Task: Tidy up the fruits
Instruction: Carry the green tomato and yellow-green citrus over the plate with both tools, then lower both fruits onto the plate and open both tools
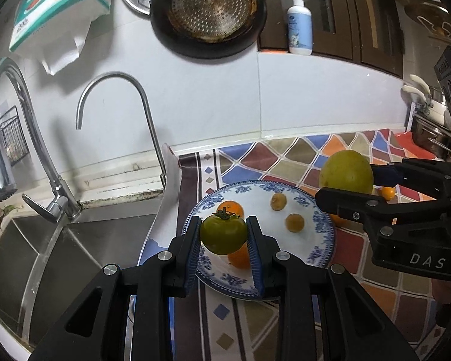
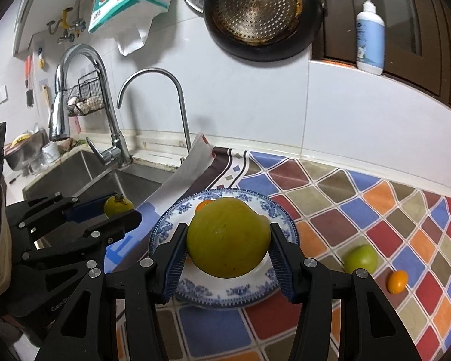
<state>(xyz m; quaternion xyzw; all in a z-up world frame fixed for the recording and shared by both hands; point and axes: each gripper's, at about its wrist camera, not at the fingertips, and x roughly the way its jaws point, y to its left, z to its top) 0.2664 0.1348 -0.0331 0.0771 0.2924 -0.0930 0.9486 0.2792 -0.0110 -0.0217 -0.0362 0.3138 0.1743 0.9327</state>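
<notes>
My left gripper is shut on a green tomato with a stem, held above the near left rim of a blue-and-white plate. On the plate lie two oranges and two small yellow-brown fruits. My right gripper is shut on a large yellow-green citrus, held over the plate. The same citrus shows at the plate's right in the left wrist view. A green apple-like fruit and a small orange kumquat lie on the patterned cloth.
A steel sink with two faucets lies left of the plate. The colourful checked cloth covers the counter. A pan, tissue pack and soap bottle are on the wall side.
</notes>
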